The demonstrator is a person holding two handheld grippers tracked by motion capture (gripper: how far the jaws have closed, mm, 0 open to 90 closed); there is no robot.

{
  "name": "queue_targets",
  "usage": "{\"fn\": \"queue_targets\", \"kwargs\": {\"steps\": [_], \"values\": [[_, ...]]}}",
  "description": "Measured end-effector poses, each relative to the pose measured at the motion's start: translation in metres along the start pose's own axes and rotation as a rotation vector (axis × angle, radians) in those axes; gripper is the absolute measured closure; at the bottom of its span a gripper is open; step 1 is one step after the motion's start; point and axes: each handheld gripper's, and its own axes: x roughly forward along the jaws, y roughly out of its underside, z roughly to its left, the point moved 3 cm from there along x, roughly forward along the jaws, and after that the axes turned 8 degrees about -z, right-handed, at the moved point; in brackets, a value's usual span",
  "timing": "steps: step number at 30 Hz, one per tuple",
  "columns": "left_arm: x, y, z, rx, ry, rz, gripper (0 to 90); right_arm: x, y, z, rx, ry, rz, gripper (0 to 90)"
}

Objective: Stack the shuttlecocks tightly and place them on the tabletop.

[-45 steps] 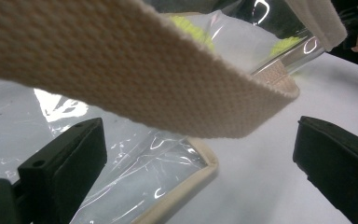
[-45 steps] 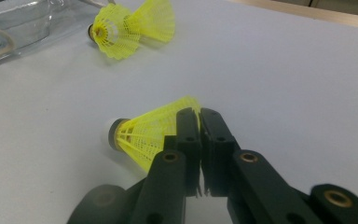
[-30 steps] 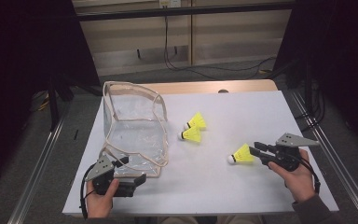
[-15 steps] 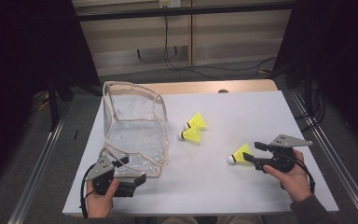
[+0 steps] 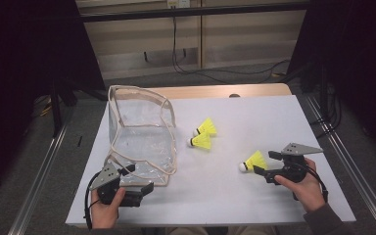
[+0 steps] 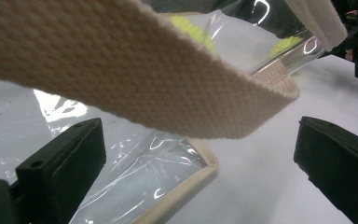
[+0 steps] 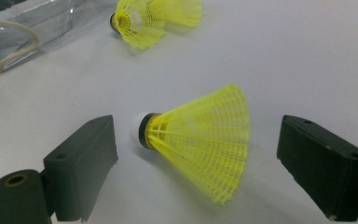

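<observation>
In the high view, a clear plastic bag with cream fabric trim (image 5: 139,132) is seen standing open on the white table (image 5: 274,117), at its left side; nothing can be made out inside it. The left gripper (image 5: 138,180) is held at the bag's near corner, beside the bag's cream webbing strap (image 5: 169,169). 2 yellow mesh shuttlecocks (image 5: 203,134) lie touching each other just right of the bag. A 3rd yellow shuttlecock with a white cork tip (image 5: 252,161) lies on the table further right, at the jaws of the right gripper (image 5: 267,164).

In the left gripper view, the 2 black jaws are seen wide apart and gripping nothing; the strap (image 6: 168,88) crosses above the gap between them, and the bag's trimmed corner (image 6: 200,163) lies on the table ahead.

In the right gripper view, the jaws have just been opening and stand well apart, with the shuttlecock (image 7: 200,140) lying on its side between them, touched by neither pad. Its white tip with a black band points toward the left jaw, and its mesh skirt flares toward the right jaw. The other 2 shuttlecocks (image 7: 154,18) lie beyond.
</observation>
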Motion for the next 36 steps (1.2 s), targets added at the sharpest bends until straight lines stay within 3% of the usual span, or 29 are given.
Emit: {"fn": "queue_targets", "kwargs": {"steps": [4, 7, 11, 36], "values": [[0.0001, -0.0001, 0.0000, 0.001, 0.000, 0.000, 2.1, 0.0004, 0.0032, 0.0003, -0.014, -0.007, 0.009, 26.0], [0.0001, 0.0000, 0.0000, 0.001, -0.001, 0.000, 2.1, 0.0003, 0.0055, 0.0001, -0.029, -0.018, 0.014, 39.7], [-0.0002, -0.0001, 0.0001, 0.002, -0.001, 0.001, 2.1, 0.0007, 0.0083, 0.0010, -0.031, -0.048, 0.031, 48.8], [-0.0006, -0.0006, -0.0005, 0.008, 0.001, 0.002, 2.1, -0.0023, 0.0088, 0.0042, -0.036, -0.145, 0.042, 86.1]]}}
